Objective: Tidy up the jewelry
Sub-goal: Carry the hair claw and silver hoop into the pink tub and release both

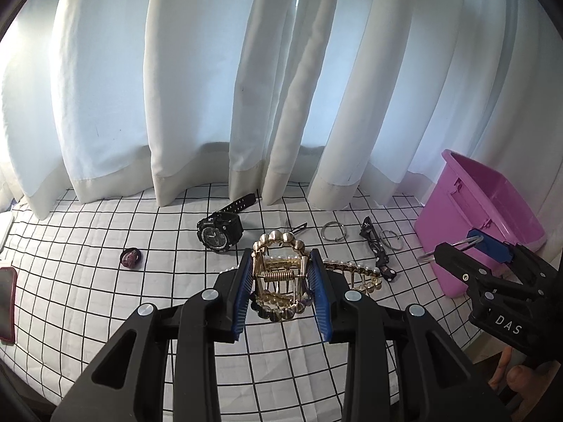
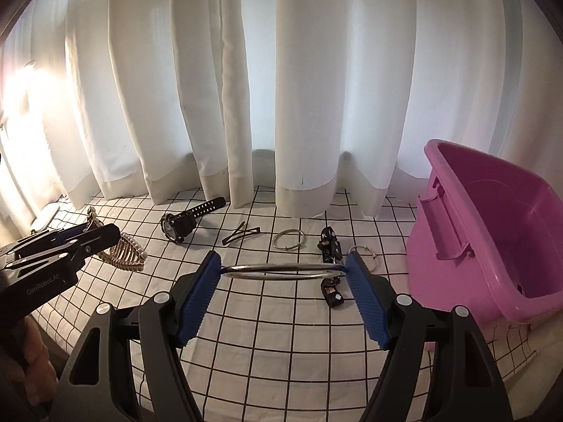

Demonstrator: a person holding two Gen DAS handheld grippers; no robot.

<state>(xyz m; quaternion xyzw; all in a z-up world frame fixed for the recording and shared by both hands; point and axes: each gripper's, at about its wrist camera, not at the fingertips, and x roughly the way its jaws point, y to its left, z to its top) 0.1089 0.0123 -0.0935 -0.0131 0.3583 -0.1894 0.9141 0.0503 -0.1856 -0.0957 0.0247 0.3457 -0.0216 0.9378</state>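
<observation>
The left gripper [image 1: 281, 270] pinches a gold clip [image 1: 281, 281], and the right gripper [image 2: 283, 270], at its 3 o'clock, pinches a bangle [image 2: 281, 270].

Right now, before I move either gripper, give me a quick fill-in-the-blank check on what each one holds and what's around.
1. The left gripper is shut on a gold pearl ____ clip.
2. The right gripper holds a silver ____.
3. The pink bin lies to the ____ of the right gripper.
4. The black ____ lies on the checked cloth near the curtain.

Missing: hair claw; bangle; right; wristwatch
</observation>
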